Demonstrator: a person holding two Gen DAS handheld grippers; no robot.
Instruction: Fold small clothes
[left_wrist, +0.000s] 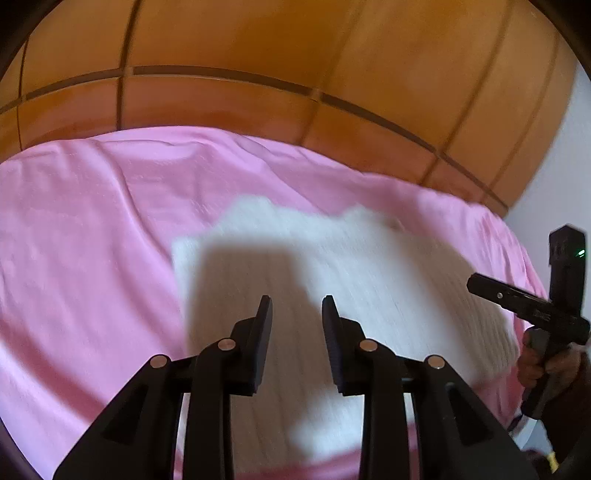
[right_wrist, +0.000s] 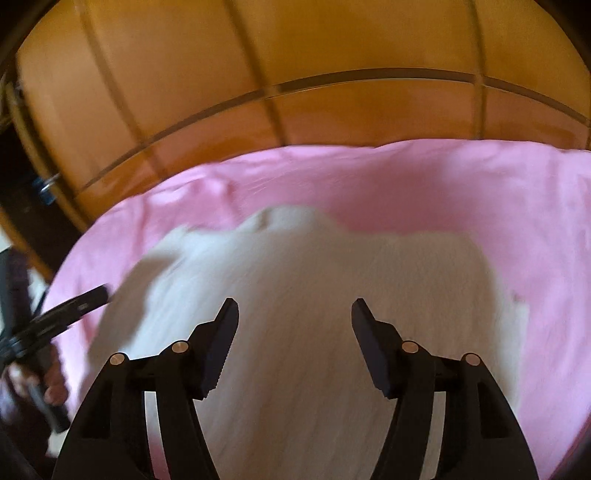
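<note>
Letting go looks right: your left tongs are slightly parted, the right tongs wider, both empty above the white ribbed garment lying on the pink bedsheet. Regrab an edge squarely, keeping layers aligned.

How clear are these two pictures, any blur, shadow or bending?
Left wrist view: the white garment is smeared by motion blur, and a hard dark shadow falls across it. Right wrist view: the pink sheet and the garment are blurred. In both, the fisheye bows the wooden headboard.
</note>
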